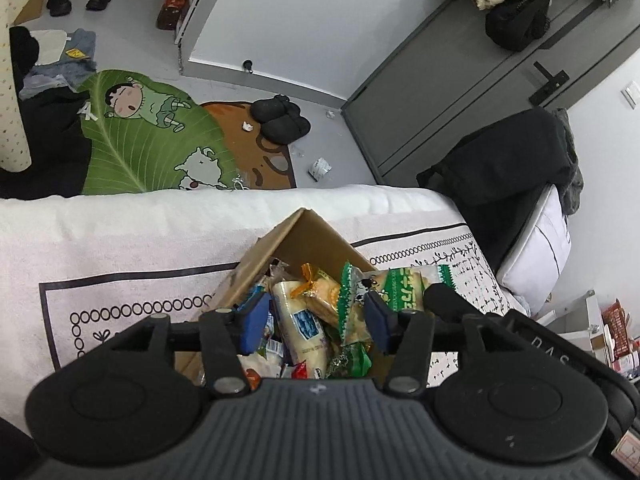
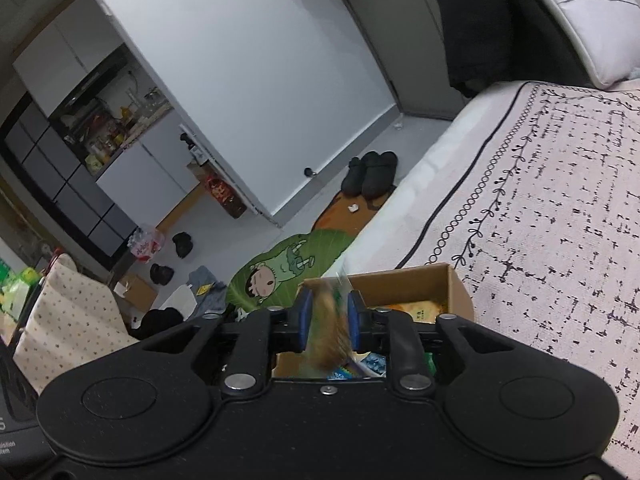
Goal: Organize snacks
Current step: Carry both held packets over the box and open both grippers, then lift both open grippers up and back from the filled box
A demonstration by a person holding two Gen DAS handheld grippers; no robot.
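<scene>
Over the brown cardboard box [image 2: 452, 284] of wrapped snacks [image 1: 312, 312], our right gripper [image 2: 329, 316] pinches a blurred brownish packet [image 2: 330, 328] for sorting; our left gripper [image 1: 316, 320] hangs wide, ready.

Left tool [image 1: 316, 322] spread; right tool [image 2: 328, 316] clamped

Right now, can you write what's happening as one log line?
left gripper: open, over cardboard box of snacks | right gripper: shut on snack packet, above box | box: on bed
</scene>
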